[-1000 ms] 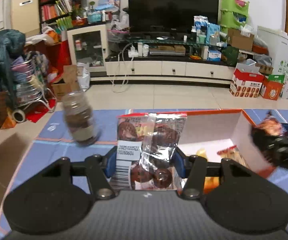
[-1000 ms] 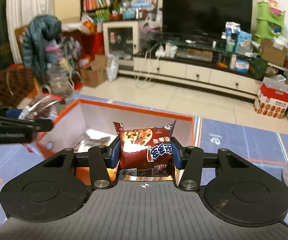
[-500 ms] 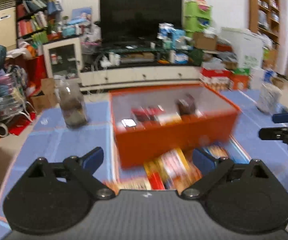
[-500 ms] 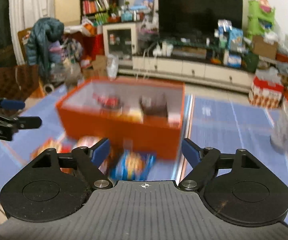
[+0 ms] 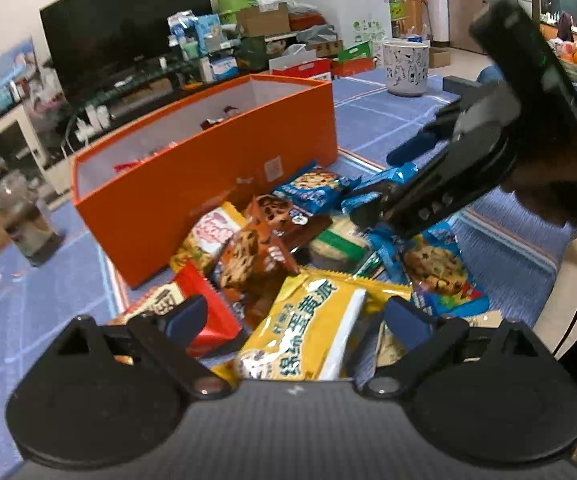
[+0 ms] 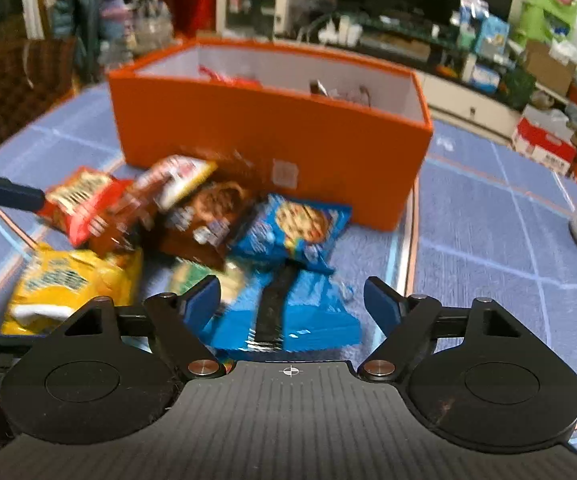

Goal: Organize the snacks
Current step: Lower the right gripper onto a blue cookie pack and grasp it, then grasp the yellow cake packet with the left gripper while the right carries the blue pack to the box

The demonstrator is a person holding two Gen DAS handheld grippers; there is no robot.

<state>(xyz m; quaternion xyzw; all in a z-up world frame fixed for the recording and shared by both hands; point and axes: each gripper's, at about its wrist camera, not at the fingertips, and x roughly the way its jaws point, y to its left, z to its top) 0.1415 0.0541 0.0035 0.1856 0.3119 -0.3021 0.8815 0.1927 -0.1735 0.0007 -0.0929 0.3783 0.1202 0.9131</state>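
1. While both tools hovered with nothing gripped, the left gripper (image 5: pixel 294 316) gaped over a yellow packet (image 5: pixel 308 332).
2. Just opened, the right gripper (image 6: pixel 292 300) straddled a blue packet (image 6: pixel 284 312) before the orange box (image 6: pixel 272 136).

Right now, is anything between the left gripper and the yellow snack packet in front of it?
Nothing visible. The left gripper stands open with the yellow snack packet lying uncovered on the pile between its fingers. The right gripper reaches over the blue packets further off, clear of it.
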